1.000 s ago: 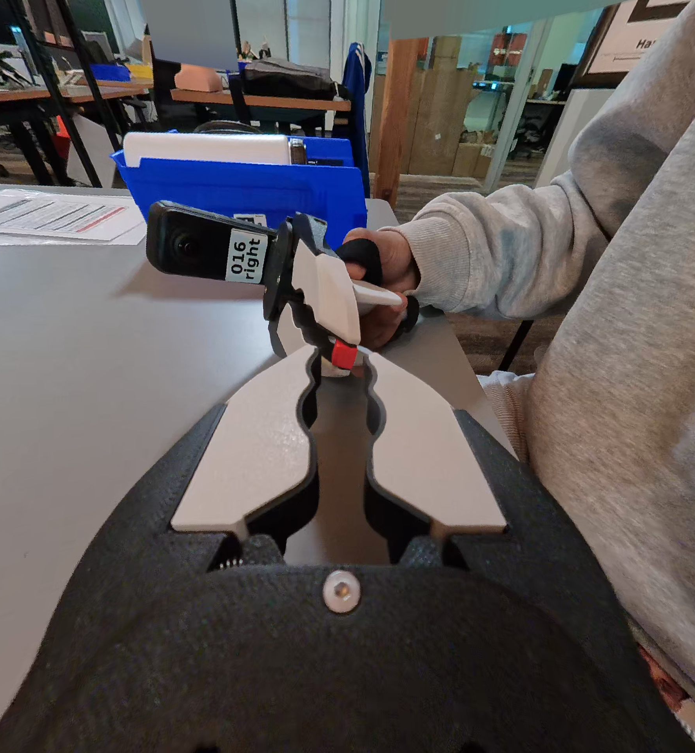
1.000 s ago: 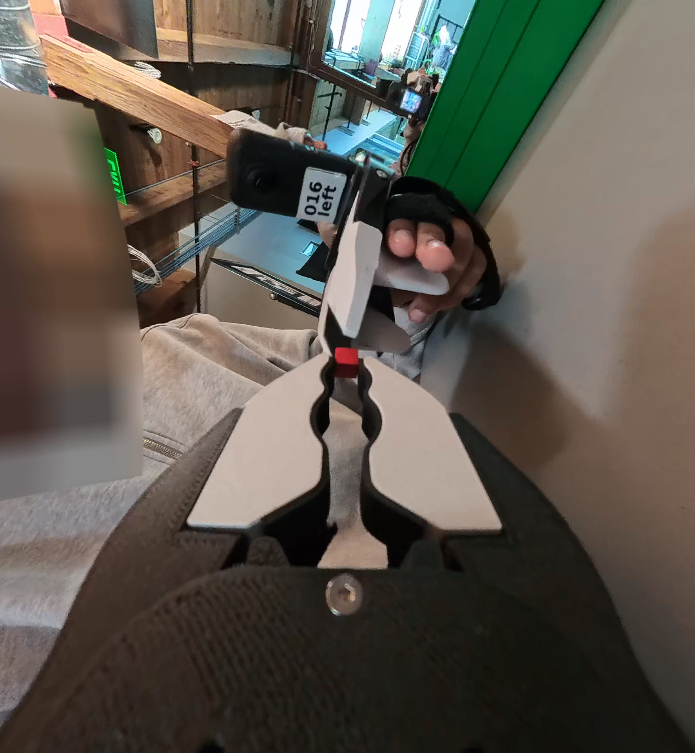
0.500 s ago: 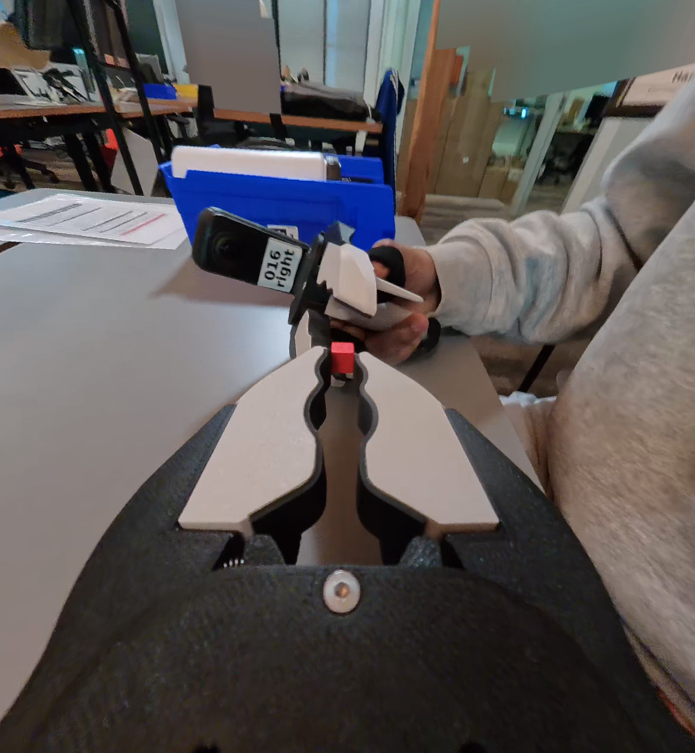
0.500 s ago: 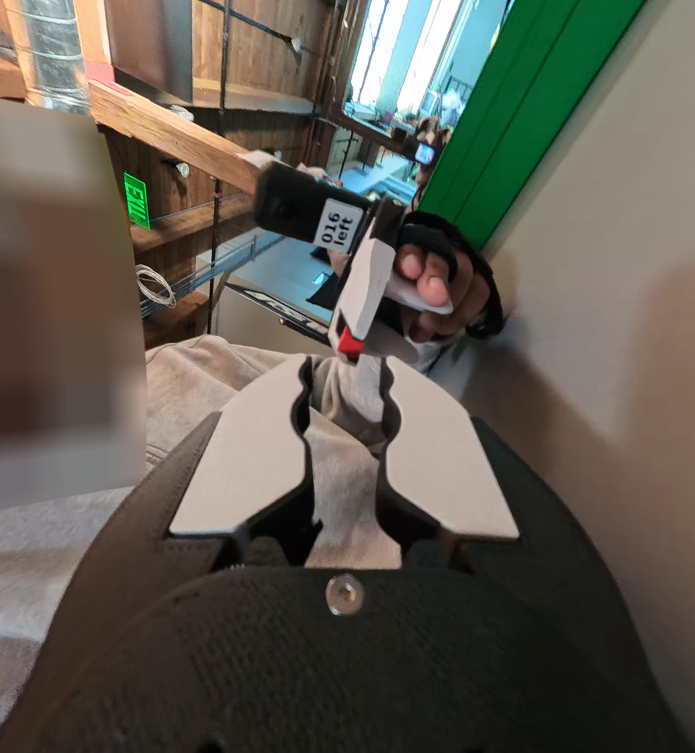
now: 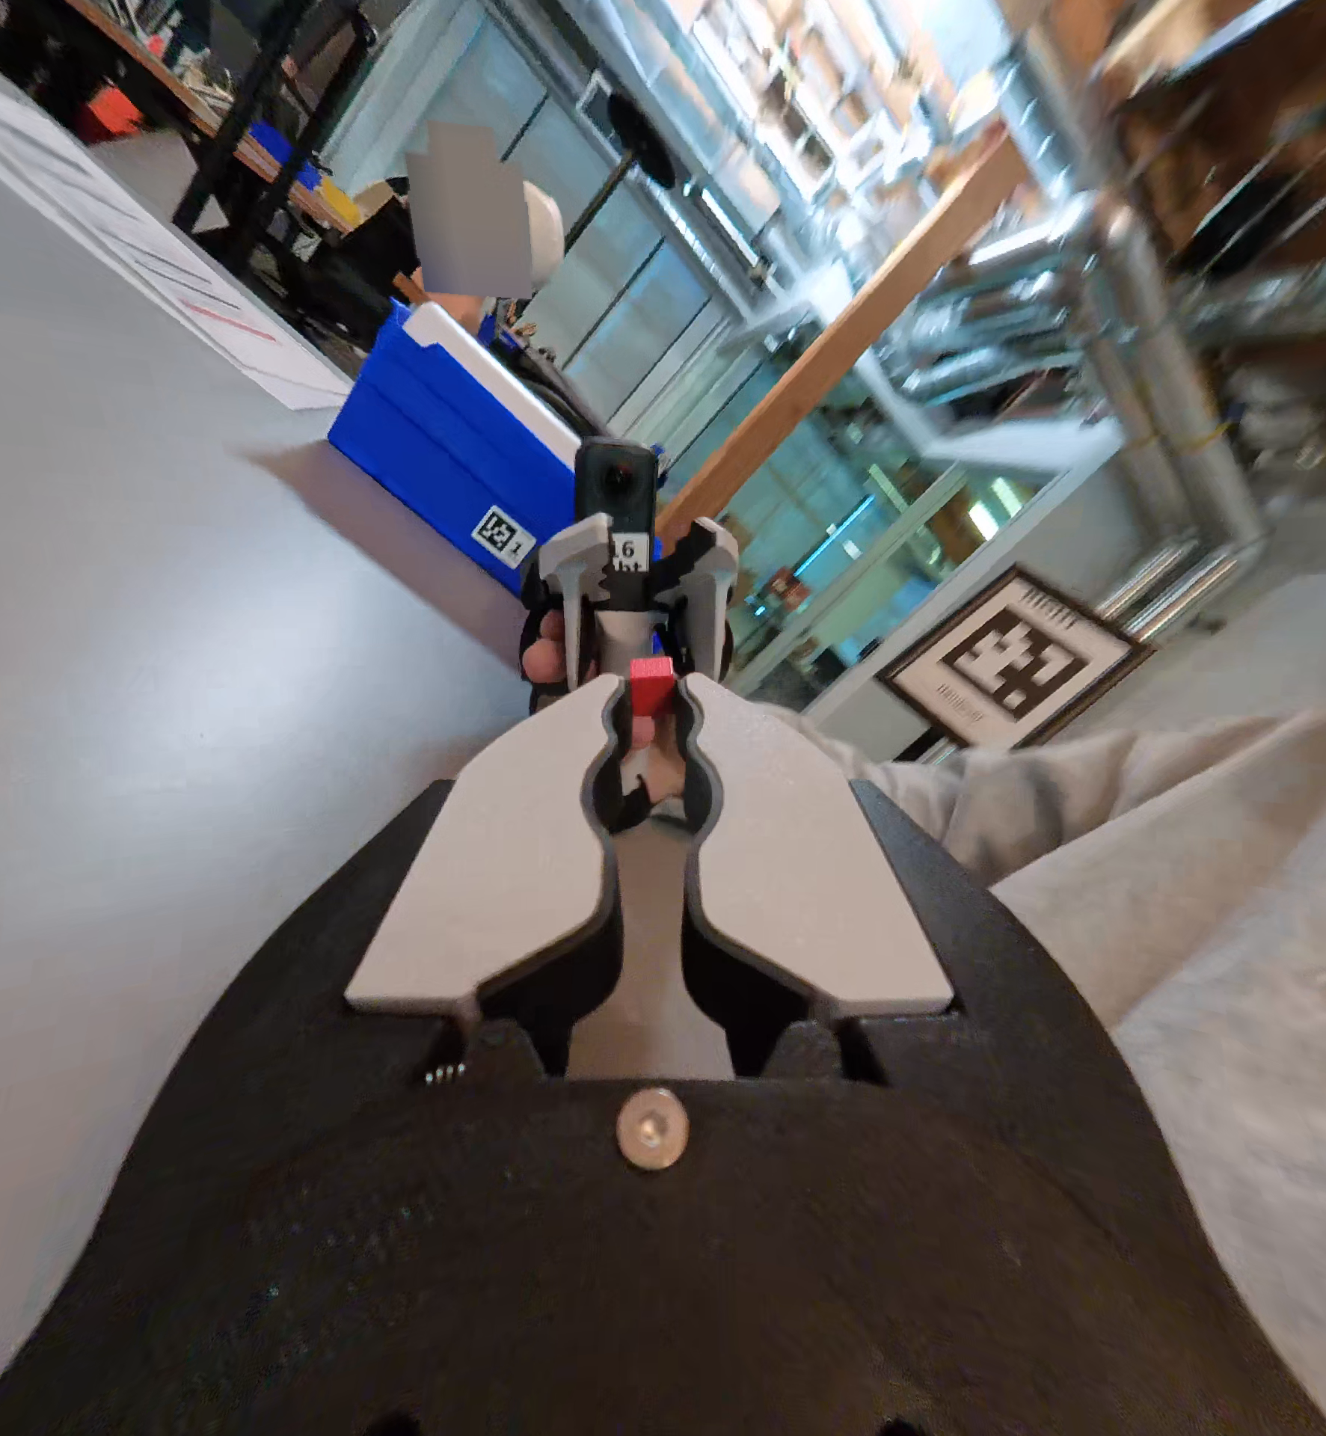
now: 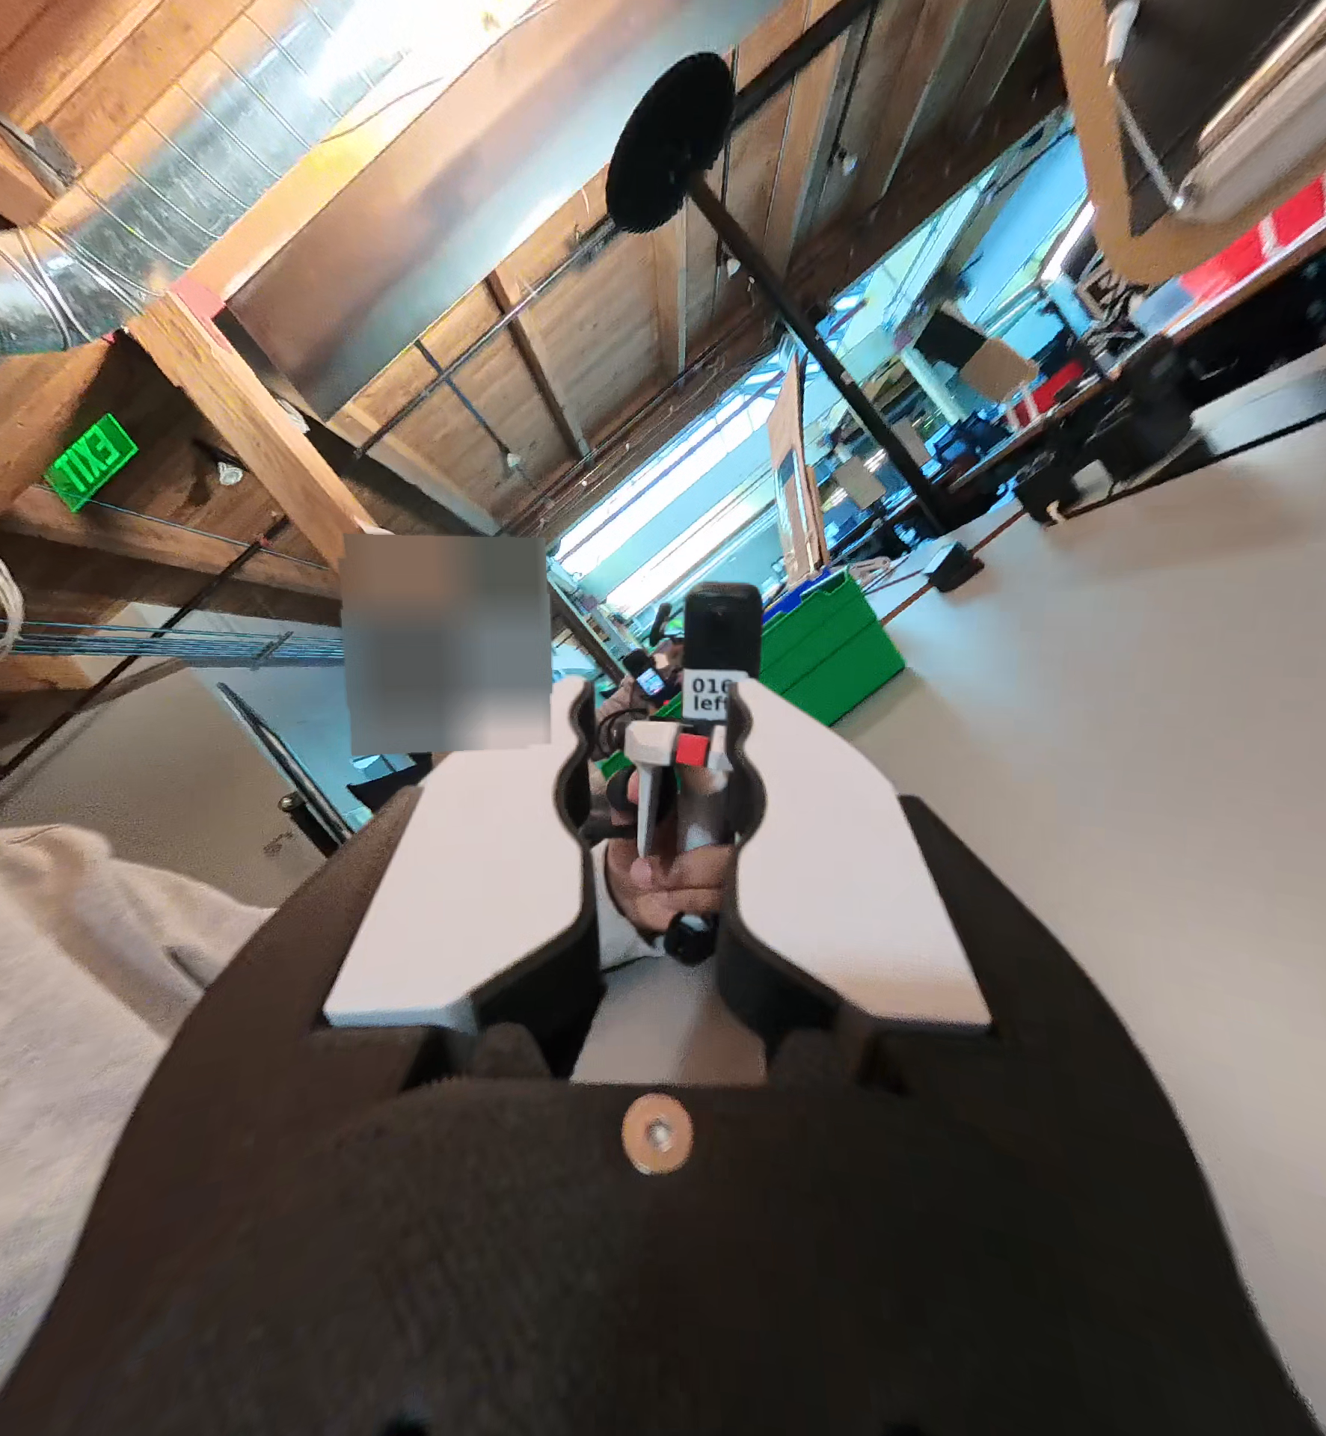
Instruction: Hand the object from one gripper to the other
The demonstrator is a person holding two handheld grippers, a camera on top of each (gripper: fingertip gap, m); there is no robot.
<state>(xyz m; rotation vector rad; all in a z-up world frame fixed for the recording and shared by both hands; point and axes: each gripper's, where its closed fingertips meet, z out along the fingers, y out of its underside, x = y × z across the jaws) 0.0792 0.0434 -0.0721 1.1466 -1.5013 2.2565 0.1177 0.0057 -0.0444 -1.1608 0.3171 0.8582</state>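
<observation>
A small red block (image 5: 652, 682) is pinched between the white fingertips of my left gripper (image 5: 648, 703), which is shut on it and holds it in the air above the grey table (image 5: 139, 622). My right gripper (image 5: 636, 622) faces it head on just beyond the block, jaws apart and empty, held by a gloved hand. In the right wrist view my right gripper (image 6: 659, 699) is wide open, and the left gripper (image 6: 683, 758) shows between its fingers with the red block (image 6: 692, 750) in its tips.
A blue bin (image 5: 442, 443) and paper sheets (image 5: 178, 272) lie on the table behind the grippers. A green bin (image 6: 823, 660) stands at the table's other end. The person's grey sleeve (image 5: 1032, 785) is to the right. A framed marker board (image 5: 1017, 660) stands behind. One gripper's finger ends stand about 7 cm off the other's.
The red block passed from the right gripper to the left: the left shut on it and the right opened. Both grippers then rolled and now face each other head on.
</observation>
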